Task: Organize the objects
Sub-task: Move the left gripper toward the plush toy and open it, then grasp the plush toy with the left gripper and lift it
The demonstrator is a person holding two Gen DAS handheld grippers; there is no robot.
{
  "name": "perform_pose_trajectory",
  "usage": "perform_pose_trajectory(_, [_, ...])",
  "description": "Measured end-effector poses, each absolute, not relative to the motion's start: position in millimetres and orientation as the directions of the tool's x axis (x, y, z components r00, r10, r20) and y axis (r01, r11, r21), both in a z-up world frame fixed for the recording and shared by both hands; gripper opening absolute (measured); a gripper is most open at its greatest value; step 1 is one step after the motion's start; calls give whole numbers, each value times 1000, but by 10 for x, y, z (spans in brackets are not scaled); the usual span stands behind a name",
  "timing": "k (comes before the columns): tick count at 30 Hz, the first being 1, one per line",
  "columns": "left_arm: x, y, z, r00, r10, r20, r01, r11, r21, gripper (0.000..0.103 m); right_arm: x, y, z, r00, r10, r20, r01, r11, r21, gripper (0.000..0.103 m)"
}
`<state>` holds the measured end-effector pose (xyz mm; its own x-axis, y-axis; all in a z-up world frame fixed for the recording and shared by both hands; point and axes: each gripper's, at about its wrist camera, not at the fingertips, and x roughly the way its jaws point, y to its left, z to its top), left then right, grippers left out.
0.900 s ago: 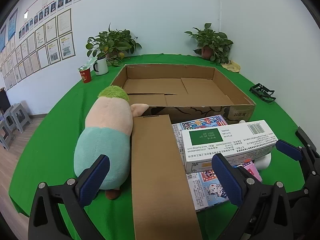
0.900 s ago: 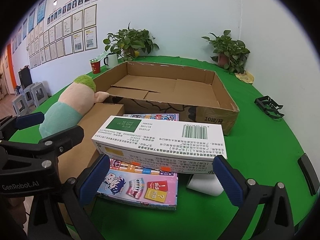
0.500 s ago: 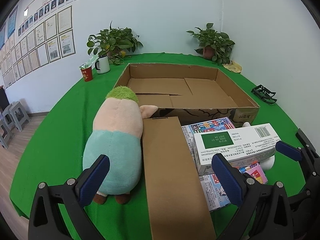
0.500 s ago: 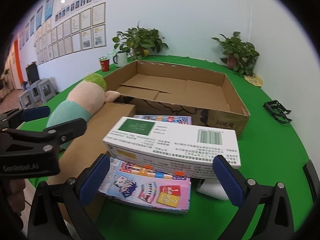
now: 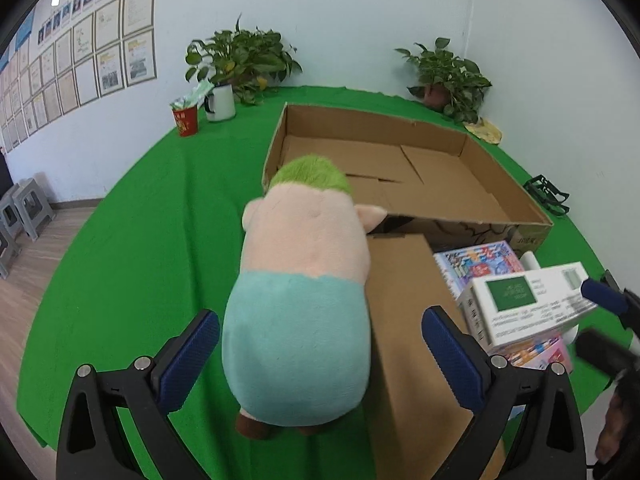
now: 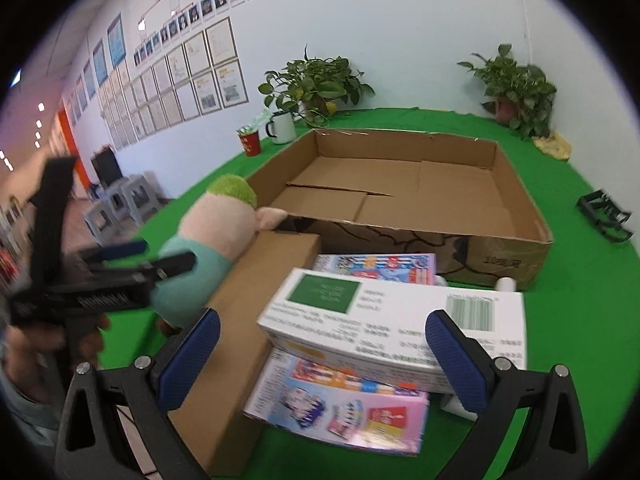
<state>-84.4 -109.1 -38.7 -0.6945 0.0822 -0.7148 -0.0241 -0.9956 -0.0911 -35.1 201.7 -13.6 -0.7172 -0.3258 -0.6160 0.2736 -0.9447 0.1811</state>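
Note:
A plush toy (image 5: 300,312) with green hair, peach body and teal bottom lies on the green table, its lower end between the wide-open fingers of my left gripper (image 5: 320,354), which do not press on it. The toy (image 6: 208,236) leans against a long closed cardboard box (image 5: 412,340). My right gripper (image 6: 322,356) stands open over a white box with a green label (image 6: 384,316), which rests on a colourful pink box (image 6: 340,404). A large open cardboard tray (image 6: 400,184) stands behind them with nothing inside.
Two potted plants (image 5: 244,60) (image 5: 448,76), a white mug (image 5: 220,100) and a red cup (image 5: 186,120) stand at the table's far edge. A black clip-like object (image 6: 604,216) lies at the right. Grey stools (image 5: 24,208) stand on the floor at left.
My left gripper has swung left from the long cardboard box to straddle the plush toy's bottom. The right gripper has moved closer over the white box.

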Motion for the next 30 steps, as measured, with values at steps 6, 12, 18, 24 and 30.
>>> perform_pose_trajectory(6, [-830, -1235, -687, -670, 48, -741, -3, -998, -62, 79, -510, 1795, -110, -664, -405, -629, 318, -914, 253, 102])
perform_pose_trajectory(12, [-710, -1293, -707, -676, 53, -735, -9, -998, -64, 63, -662, 1434, -93, -604, -469, -644, 383, -880, 282, 102])
perform_pose_trajectory(18, [-424, -1404, -604, -666, 51, -744, 19, -996, -85, 58, -822, 1029, -87, -507, -557, -658, 457, -821, 342, 102])
perform_pose_trajectory(24, [-64, -1436, -580, -656, 46, -753, 52, -993, -106, 58, -902, 805, -305, -395, -578, -714, 457, -798, 393, 102])
perform_pose_trajectory(30, [141, -1386, -561, -651, 44, -757, 56, -993, -106, 58, -856, 626, -409, -335, -584, -739, 467, -784, 409, 91])
